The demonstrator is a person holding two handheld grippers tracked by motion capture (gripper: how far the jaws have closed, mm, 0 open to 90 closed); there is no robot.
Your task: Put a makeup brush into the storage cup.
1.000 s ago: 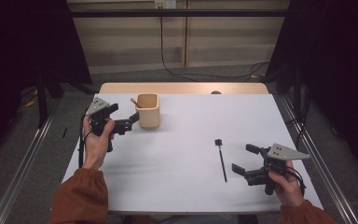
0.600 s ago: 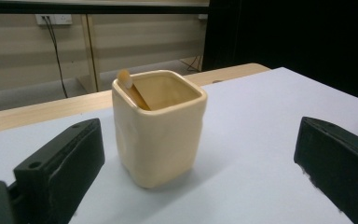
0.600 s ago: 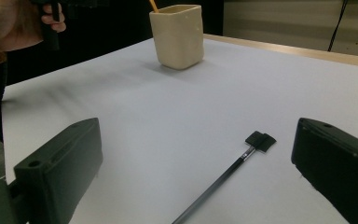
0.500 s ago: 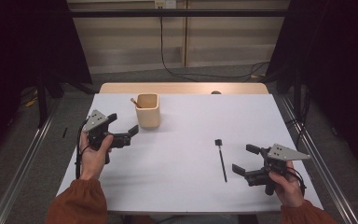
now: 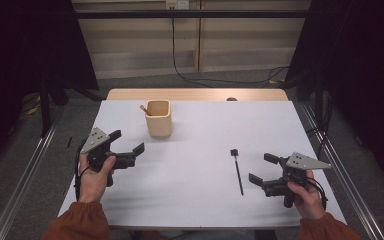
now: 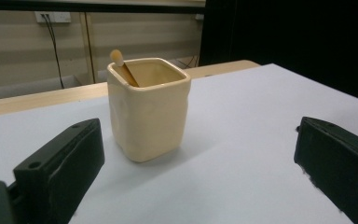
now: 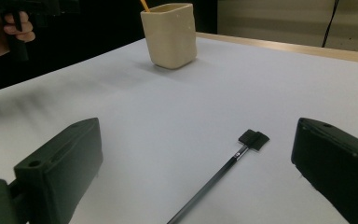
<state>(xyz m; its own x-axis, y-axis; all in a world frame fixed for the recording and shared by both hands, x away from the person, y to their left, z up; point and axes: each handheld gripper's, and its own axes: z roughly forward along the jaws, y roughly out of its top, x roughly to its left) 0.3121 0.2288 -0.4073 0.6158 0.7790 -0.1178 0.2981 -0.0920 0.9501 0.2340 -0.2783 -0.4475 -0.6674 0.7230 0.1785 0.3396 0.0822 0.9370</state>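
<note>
Gaping right gripper (image 5: 264, 169) near black brush (image 5: 237, 171) (flat on table (image 5: 195, 200)).

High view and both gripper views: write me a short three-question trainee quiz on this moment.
1. True or false: the right gripper grips the black brush.
2. What stands in the cream cup? A) a wooden stick B) a spoon C) scissors
3. Which gripper is nearer the cup?

Key
1. False: its fingers are open, and the brush lies on the table.
2. A, the wooden stick.
3. The left gripper.
</note>
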